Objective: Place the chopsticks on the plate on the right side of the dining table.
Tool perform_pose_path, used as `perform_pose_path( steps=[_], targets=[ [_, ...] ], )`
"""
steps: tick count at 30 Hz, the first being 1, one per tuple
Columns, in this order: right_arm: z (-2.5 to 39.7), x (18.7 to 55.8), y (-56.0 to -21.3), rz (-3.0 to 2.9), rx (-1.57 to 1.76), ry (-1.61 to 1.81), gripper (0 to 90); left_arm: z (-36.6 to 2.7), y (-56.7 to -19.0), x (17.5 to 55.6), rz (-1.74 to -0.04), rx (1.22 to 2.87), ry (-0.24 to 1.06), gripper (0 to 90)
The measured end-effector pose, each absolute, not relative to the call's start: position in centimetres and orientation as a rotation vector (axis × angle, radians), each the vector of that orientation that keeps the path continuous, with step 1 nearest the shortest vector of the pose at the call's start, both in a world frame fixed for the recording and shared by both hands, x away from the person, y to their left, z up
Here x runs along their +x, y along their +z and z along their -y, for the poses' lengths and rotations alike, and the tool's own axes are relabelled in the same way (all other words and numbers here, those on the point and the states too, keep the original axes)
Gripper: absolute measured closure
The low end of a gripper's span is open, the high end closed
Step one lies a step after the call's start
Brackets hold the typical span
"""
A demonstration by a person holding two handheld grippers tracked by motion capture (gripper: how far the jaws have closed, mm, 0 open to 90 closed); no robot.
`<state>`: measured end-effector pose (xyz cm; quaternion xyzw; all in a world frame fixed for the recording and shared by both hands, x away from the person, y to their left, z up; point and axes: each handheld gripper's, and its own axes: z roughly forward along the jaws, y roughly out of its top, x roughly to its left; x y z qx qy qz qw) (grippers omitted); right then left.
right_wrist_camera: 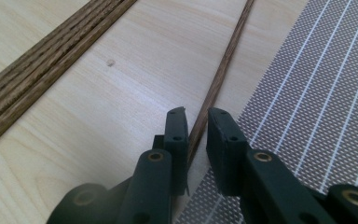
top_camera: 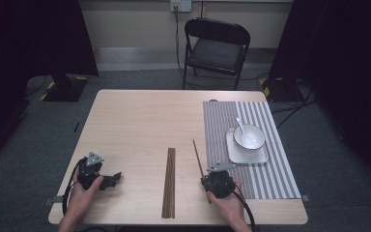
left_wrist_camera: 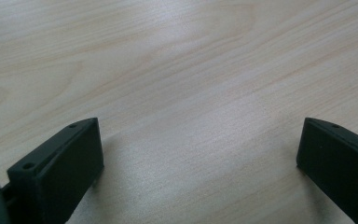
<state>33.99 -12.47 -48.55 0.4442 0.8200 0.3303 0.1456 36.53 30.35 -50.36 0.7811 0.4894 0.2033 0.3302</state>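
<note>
At the lower left of the high view, the left claw (top_camera: 117,176) rests on bare bench (top_camera: 135,125) with a hand around it; in the left gripper view its jaws stand wide apart with nothing but wood grain between them. Toward the middle, a bundle of dark chopsticks (top_camera: 169,182) lies lengthwise on the bench, running to the near edge. Just right of it, a single chopstick (top_camera: 197,155) lies slanted, well apart from the bundle and close to the left edge of the striped placemat (top_camera: 261,179). The right claw (right_wrist_camera: 196,122) sits at the near end of that stick; in the right gripper view its jaws are nearly together around the thin shaft, though I cannot tell whether they truly pinch it. In the right part of the frame, a white bowl (top_camera: 249,137) with a spoon (top_camera: 241,126) stands on a square plate (top_camera: 265,155) on the mat. The likely trouble is the stick itself: held so near its end, it may pivot or slip out when lifted, and its far tip could swing into the plate or snag the mat's edge.
</note>
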Motion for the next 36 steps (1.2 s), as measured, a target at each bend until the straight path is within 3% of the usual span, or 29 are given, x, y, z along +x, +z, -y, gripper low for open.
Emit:
perform_pose_path(
  steps=[9,18,20,24,36],
  targets=[
    [12.8,34.6,-47.7,-2.335,1.314,0.927,85.4,-30.4,-50.4,36.5,-1.278,2.046,0.532,0.0],
    [14.9,34.7,-47.9,-2.328,1.353,0.910,85.2,-30.4,-50.4,36.5,-1.278,2.045,0.532,0.0],
    [15.7,34.7,-48.0,-2.322,1.386,0.899,78.0,-30.4,-50.4,36.5,-1.278,2.045,0.532,0.0],
    [15.7,34.9,-48.0,-2.308,1.383,0.902,75.8,-30.4,-50.4,36.5,-1.279,2.044,0.530,0.0],
    [14.6,36.0,-48.5,-2.313,1.308,0.933,81.5,-30.4,-50.4,36.5,-1.279,2.045,0.532,0.0]
  ],
)
